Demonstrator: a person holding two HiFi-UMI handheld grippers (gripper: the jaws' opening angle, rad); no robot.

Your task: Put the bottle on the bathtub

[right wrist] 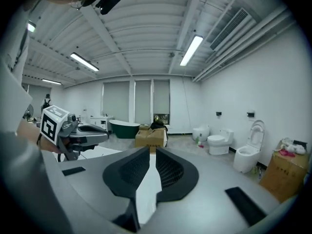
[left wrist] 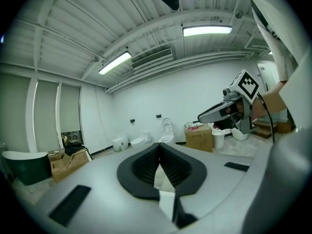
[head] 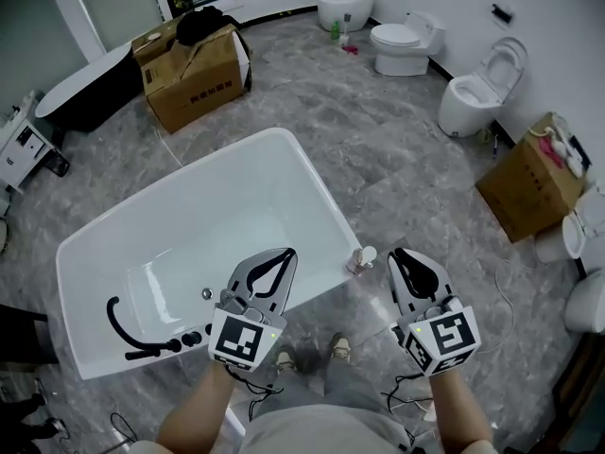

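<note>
The white bathtub (head: 317, 180) lies slantwise across the marble floor in the head view. A small pale bottle (head: 360, 258) stands upright at the tub's near right corner; I cannot tell whether it rests on the rim or on the floor beside it. My left gripper (head: 286, 252) (left wrist: 159, 146) hovers over the tub's near rim, jaws closed tip to tip and empty. My right gripper (head: 399, 253) (right wrist: 150, 150) is just right of the bottle, apart from it, its jaws almost together with only a thin slit and nothing held.
A black tap and hose (head: 142, 337) sit at the tub's near left end. Cardboard boxes stand at the back left (head: 194, 69) and at the right (head: 531, 187). Toilets (head: 406, 45) (head: 477, 88) line the far wall. A dark tub (head: 90, 88) is far left.
</note>
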